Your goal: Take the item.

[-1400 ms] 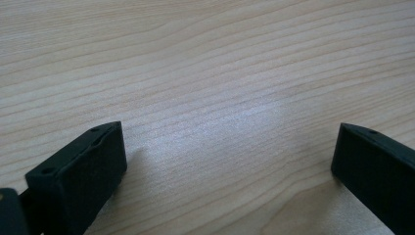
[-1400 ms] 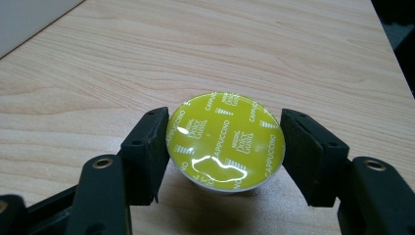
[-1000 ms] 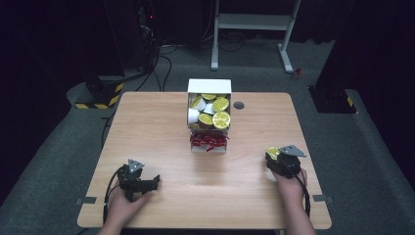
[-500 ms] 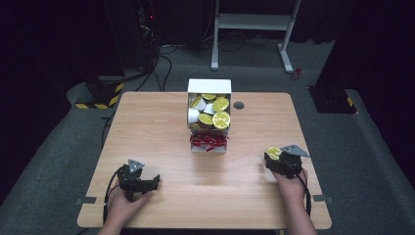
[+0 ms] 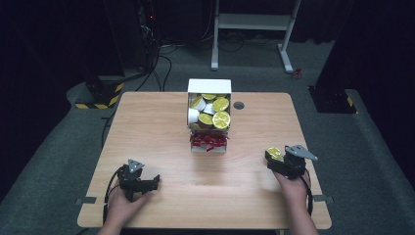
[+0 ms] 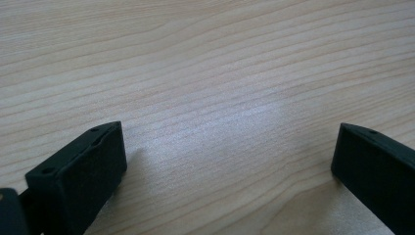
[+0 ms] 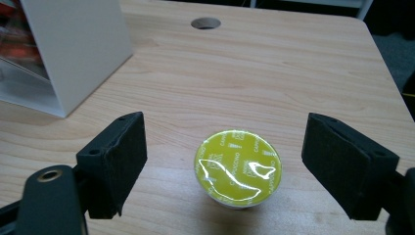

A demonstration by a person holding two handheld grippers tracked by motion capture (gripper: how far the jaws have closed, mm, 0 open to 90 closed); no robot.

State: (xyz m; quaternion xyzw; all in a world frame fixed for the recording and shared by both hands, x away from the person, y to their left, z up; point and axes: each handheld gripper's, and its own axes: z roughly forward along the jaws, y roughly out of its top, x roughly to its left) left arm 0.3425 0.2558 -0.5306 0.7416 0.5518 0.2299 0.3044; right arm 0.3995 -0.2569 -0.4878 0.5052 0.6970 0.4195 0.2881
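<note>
Capsule [image 7: 238, 167] with a shiny yellow lid sits on the worktop [image 5: 161, 122], right between the two black jaws of your right tongs [image 7: 225, 166]. The jaws stand wide apart and do not touch it, so these tongs are released. The right gripper view lets you read small print on the lid. In the high view the same capsule [image 5: 274, 153] is just a small yellow spot at the tip of your right tongs [image 5: 275, 159], near the right edge of the worktop.

Your left tongs [image 6: 227, 152] are released too. The left gripper view has bare wood between the spread jaws. The high view tells you more: your left tongs [image 5: 147, 182] rest near the front left corner of the worktop, with your hand [image 5: 122, 208] behind them.

From above you can look into the white box [image 5: 209, 87] at the middle of the far side. It holds many capsules with yellow and green lids, and a tray of red things [image 5: 209, 141] sits just in front of it. In the right gripper view you get a plain white wall of that box [image 7: 78, 44], up and to the left of the capsule, well apart from it. A small round hole [image 7: 205, 22] lies in the wood farther off.

Between both tongs the wood is bare and wide.
</note>
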